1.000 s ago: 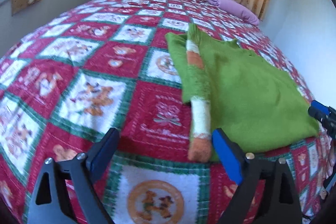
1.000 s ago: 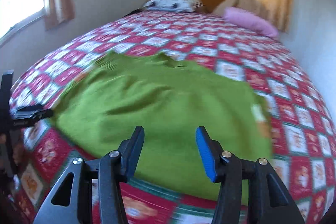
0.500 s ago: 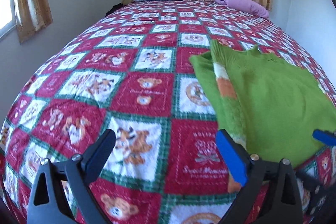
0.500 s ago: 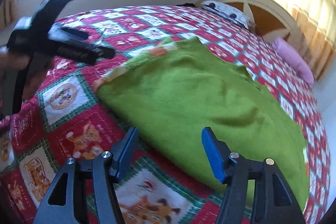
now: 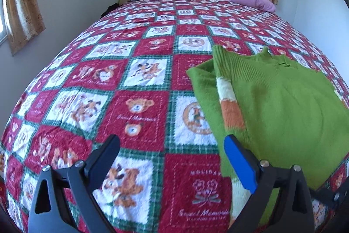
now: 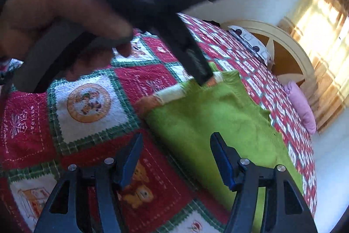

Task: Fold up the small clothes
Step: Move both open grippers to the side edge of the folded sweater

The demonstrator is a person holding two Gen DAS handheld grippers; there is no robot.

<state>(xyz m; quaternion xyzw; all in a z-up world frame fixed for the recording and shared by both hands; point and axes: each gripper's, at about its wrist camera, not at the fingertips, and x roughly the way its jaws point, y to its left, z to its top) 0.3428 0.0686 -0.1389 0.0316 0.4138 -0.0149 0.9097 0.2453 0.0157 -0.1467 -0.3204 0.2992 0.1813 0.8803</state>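
On the bed's quilt [image 5: 139, 106] lies our green sweater [image 5: 283, 106], near the foot end, already folded once, with its striped sleeve [image 5: 229, 106] of white and orange laid along the left edge; we judge at least one more fold remains. Our left tool [image 5: 172, 158] gapes wide and empty. Our right tool [image 6: 176, 156], its jaws just widened, grips nothing either. Fuzzy knit, ribbed neckline, plush patchwork beneath.
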